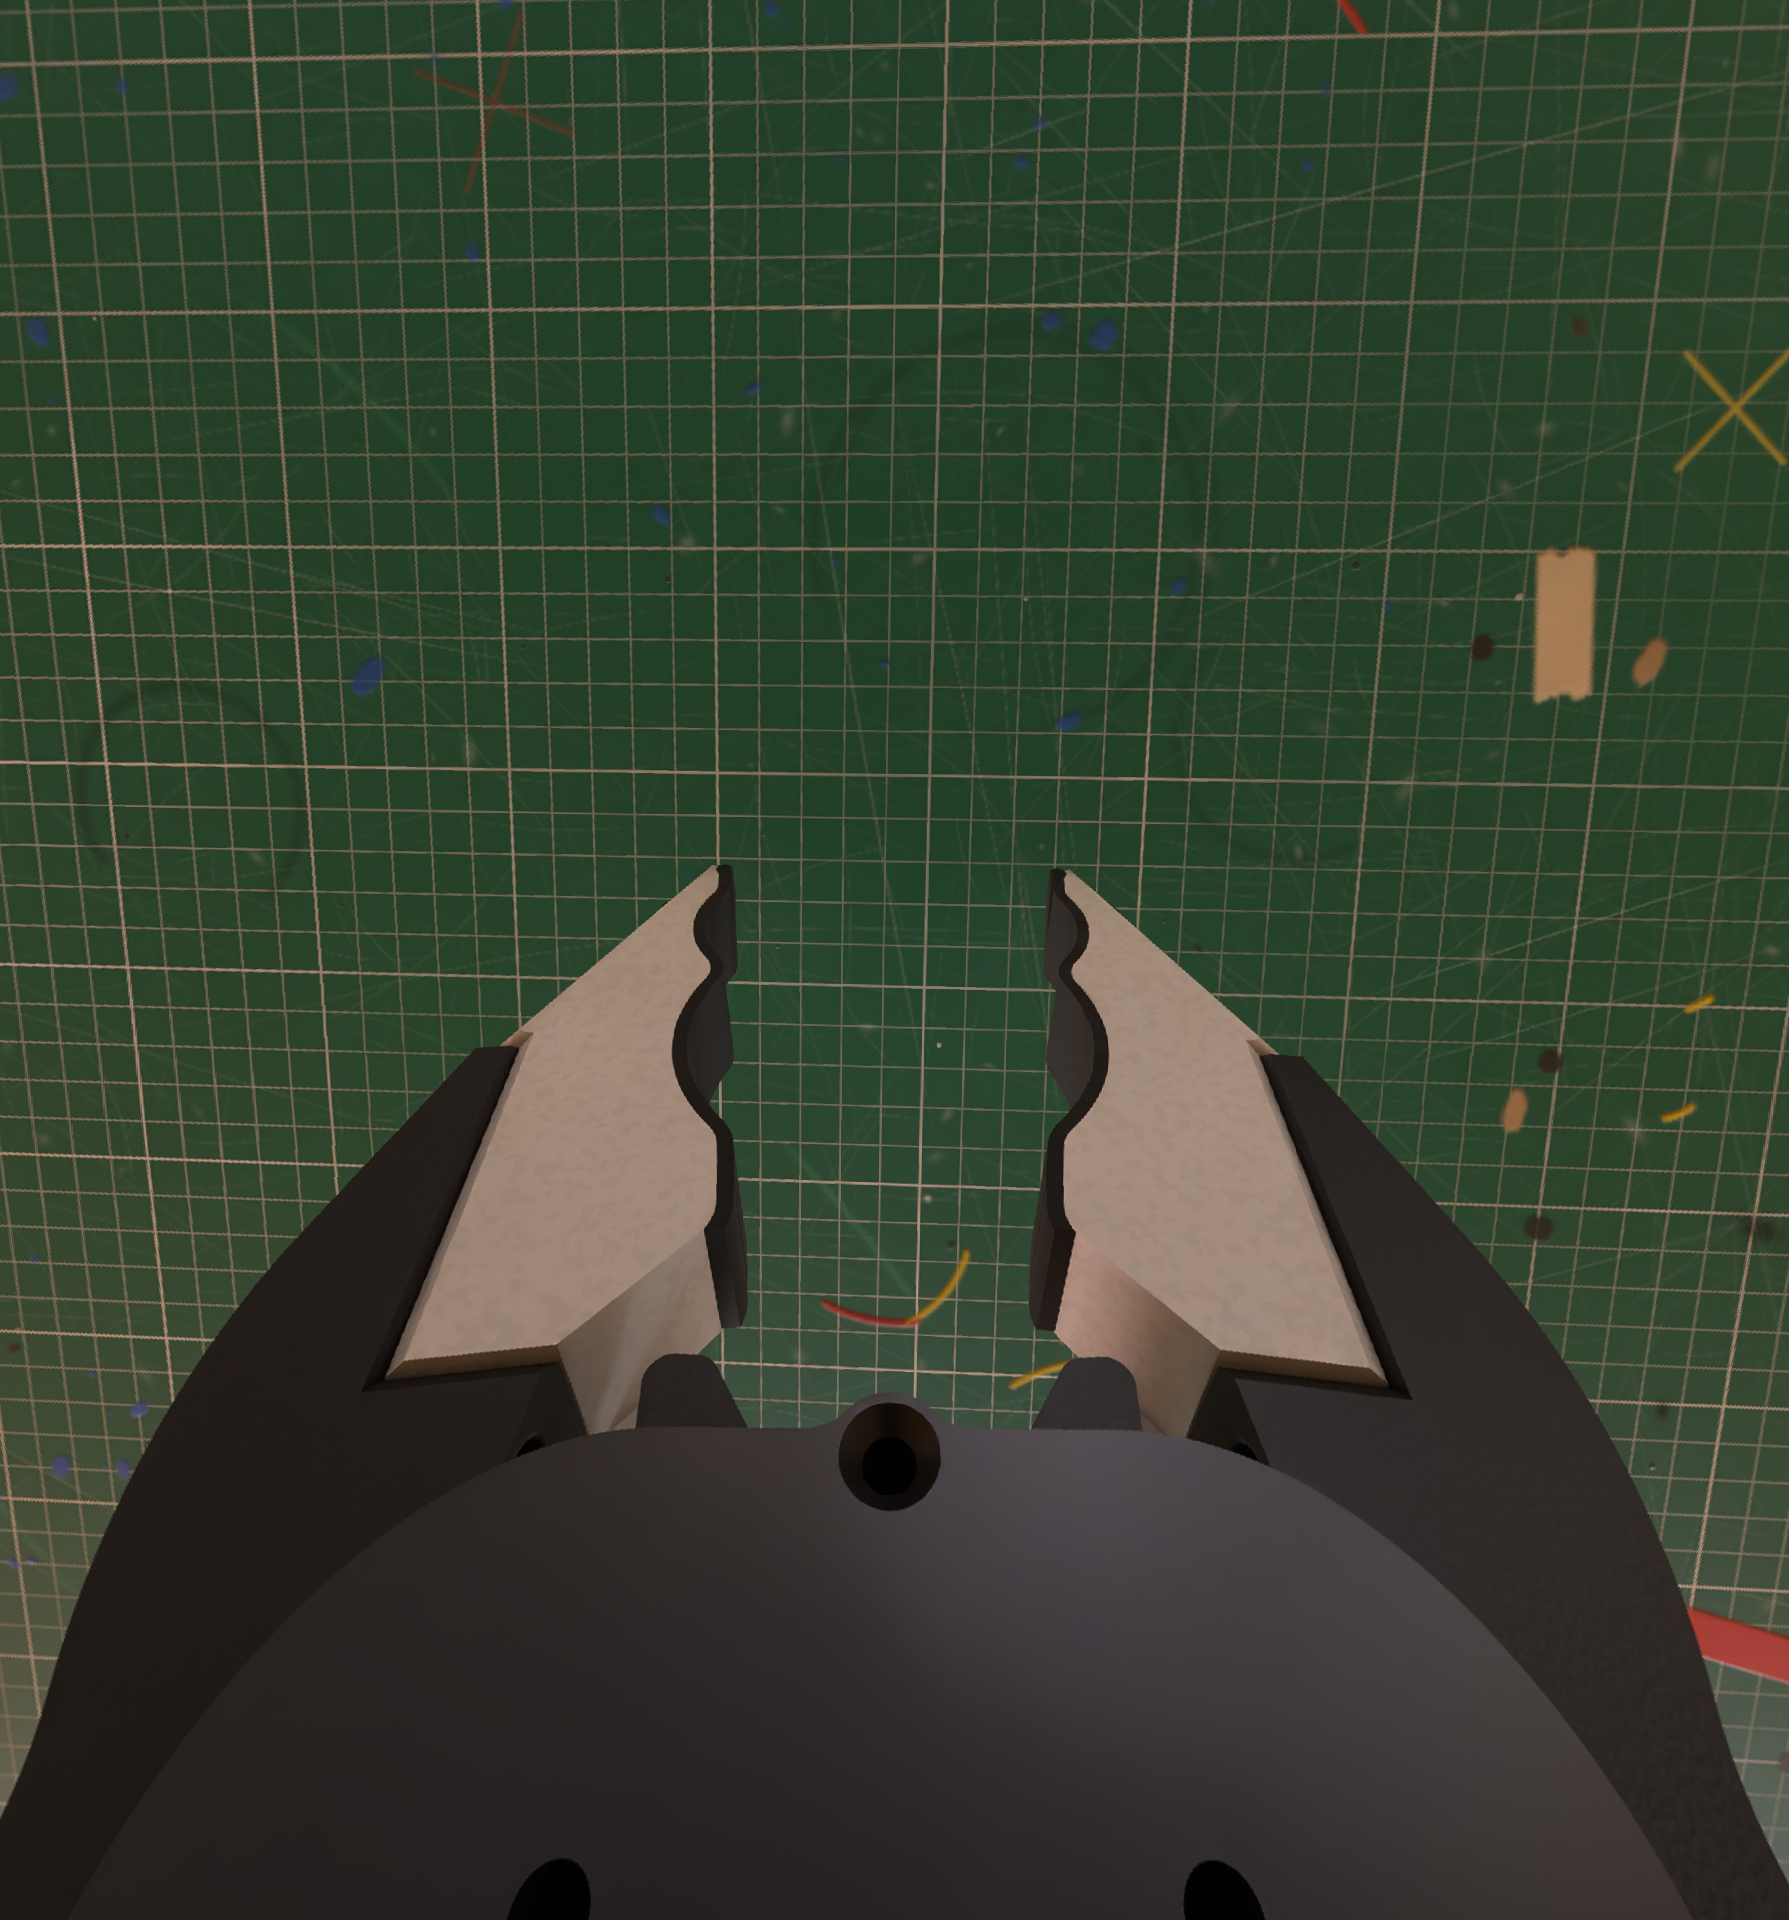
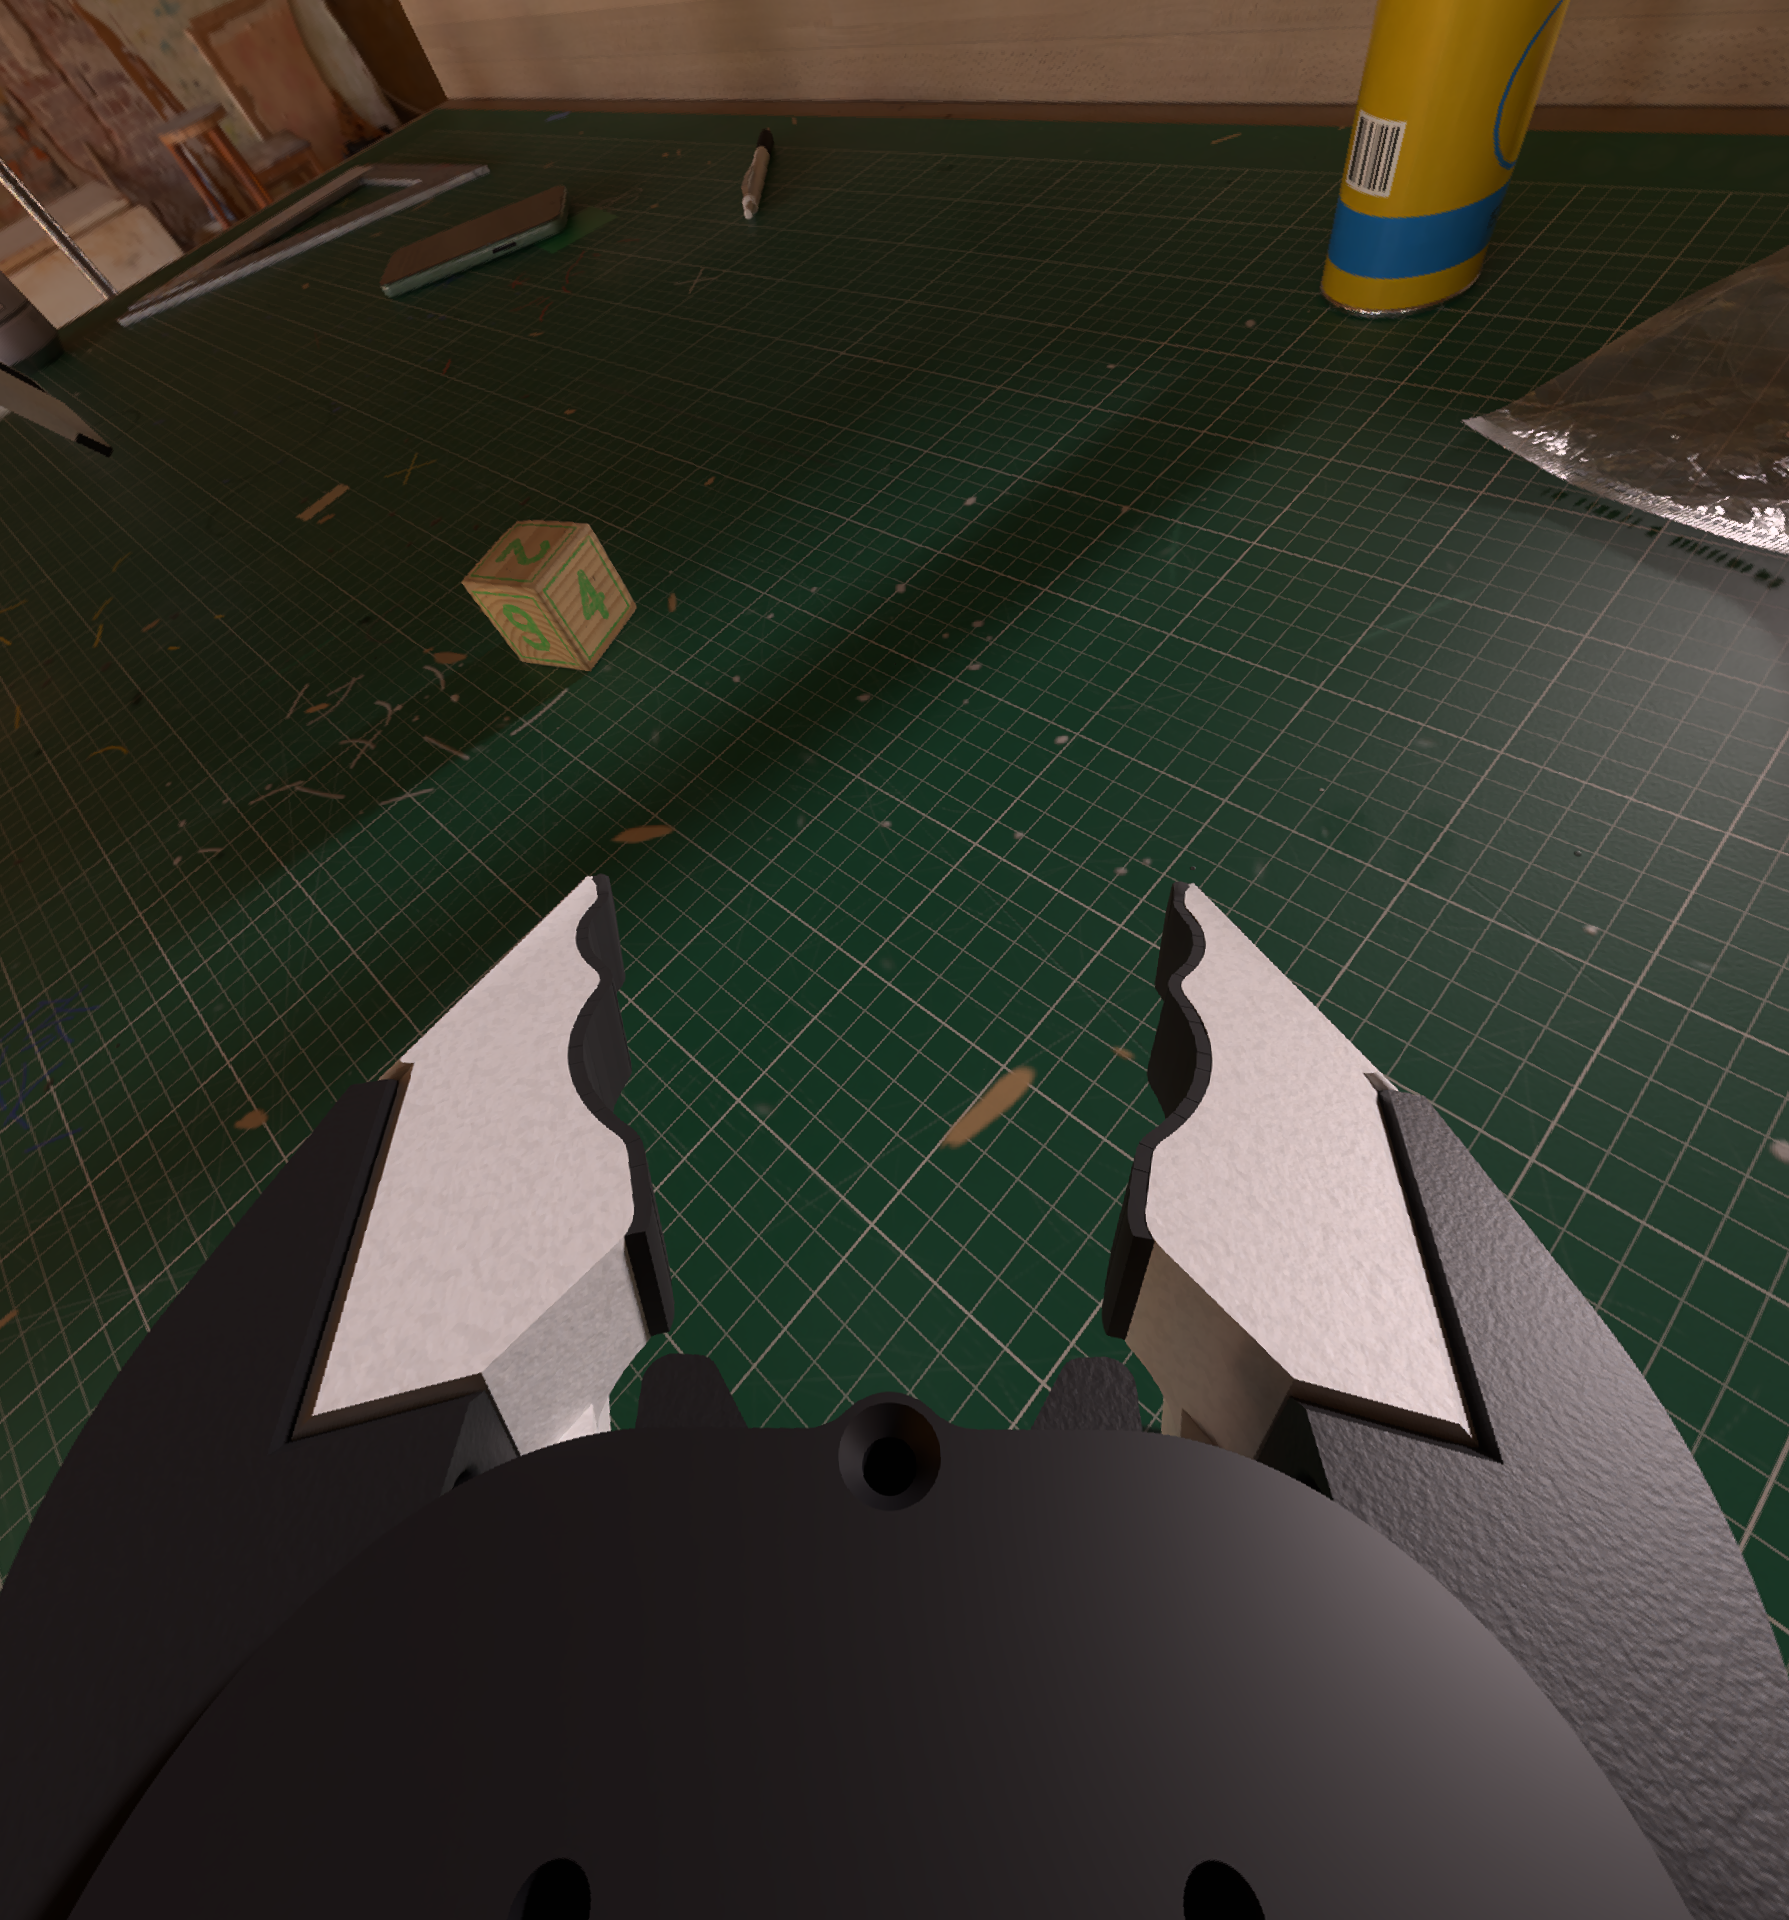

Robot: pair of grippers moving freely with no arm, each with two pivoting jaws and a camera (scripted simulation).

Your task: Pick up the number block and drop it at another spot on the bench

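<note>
Block: number block [image 2: 547, 608] is sitting on the green counter [image 2: 973, 623], ahead-left of the right tool [image 2: 890, 894] — not yet lifted.
Tools: right and left tool [image 1: 890, 883] are both gaping, holding nothing.
Progress: pickup and drop are both remaining.

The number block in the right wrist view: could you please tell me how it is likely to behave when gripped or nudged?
The number block looks like a wooden cube, so probably rigid and fairly light. Its flat faces should suit the open right claw and it seems unlikely to roll. Nudged, it would likely slide or turn on the smooth green mat.
</note>
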